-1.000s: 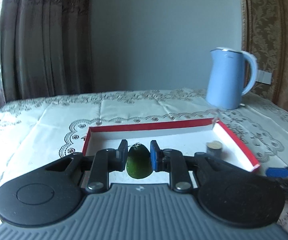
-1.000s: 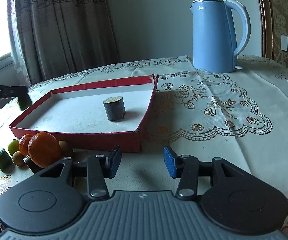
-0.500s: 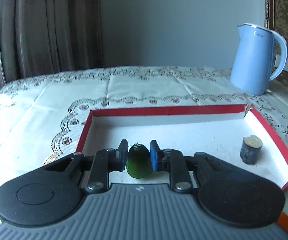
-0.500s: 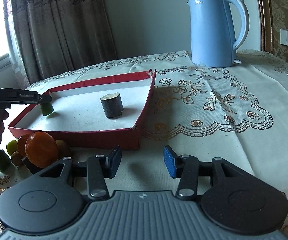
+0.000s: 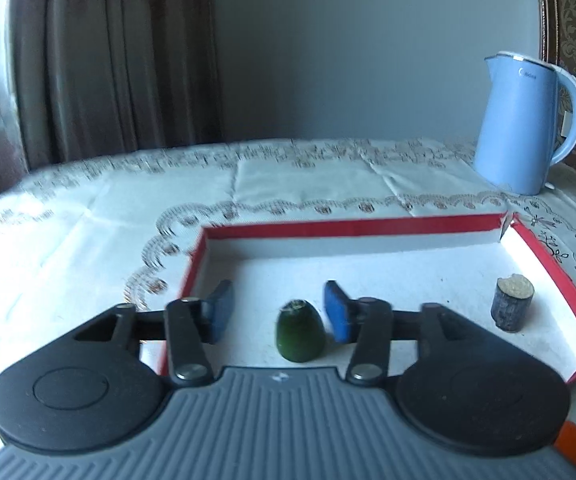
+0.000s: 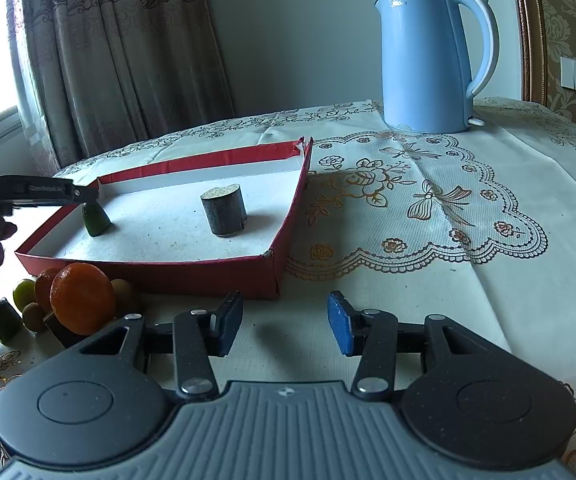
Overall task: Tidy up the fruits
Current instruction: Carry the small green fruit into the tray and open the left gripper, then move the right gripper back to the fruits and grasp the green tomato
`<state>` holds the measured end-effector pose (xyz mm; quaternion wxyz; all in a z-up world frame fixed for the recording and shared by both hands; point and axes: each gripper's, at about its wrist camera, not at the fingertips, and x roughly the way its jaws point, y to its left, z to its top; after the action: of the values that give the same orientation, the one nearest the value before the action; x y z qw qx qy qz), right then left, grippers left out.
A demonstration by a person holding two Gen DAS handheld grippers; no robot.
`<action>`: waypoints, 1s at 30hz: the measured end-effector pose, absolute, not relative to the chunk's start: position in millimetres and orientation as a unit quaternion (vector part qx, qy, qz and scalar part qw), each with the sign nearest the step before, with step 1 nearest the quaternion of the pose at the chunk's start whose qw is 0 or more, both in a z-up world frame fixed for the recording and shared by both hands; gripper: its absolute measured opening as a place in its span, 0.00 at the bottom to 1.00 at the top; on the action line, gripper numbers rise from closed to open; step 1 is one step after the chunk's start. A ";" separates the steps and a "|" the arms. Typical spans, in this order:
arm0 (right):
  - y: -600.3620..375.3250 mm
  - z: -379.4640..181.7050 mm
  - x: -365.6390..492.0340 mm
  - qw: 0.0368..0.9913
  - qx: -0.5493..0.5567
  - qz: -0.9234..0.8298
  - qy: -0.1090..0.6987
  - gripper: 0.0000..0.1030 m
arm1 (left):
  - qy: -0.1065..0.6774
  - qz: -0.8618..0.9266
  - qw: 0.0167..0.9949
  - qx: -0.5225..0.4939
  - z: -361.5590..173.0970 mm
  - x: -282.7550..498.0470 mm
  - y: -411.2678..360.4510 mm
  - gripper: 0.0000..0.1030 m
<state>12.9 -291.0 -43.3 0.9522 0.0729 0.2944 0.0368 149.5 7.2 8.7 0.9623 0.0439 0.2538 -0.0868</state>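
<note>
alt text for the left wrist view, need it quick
The left gripper, jaws opening, hangs over a green fruit sitting free inside a red-rimmed tray. A dark stub stands to its right; a blue kettle stands behind.

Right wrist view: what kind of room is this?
Likely a home dining or living room: an embroidered tablecloth, an electric kettle, heavy curtains and patterned wallpaper.
</note>
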 end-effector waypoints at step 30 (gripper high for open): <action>-281.3 -38.0 2.3 0.962 0.049 0.037 0.266 0.69 | 0.281 -0.102 0.954 0.024 -35.8 0.6 50.7 0.98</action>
<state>2.3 -281.3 -38.0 0.9620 0.0488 0.2662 0.0370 0.6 50.7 -35.8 0.9540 0.0237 0.2807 -0.1024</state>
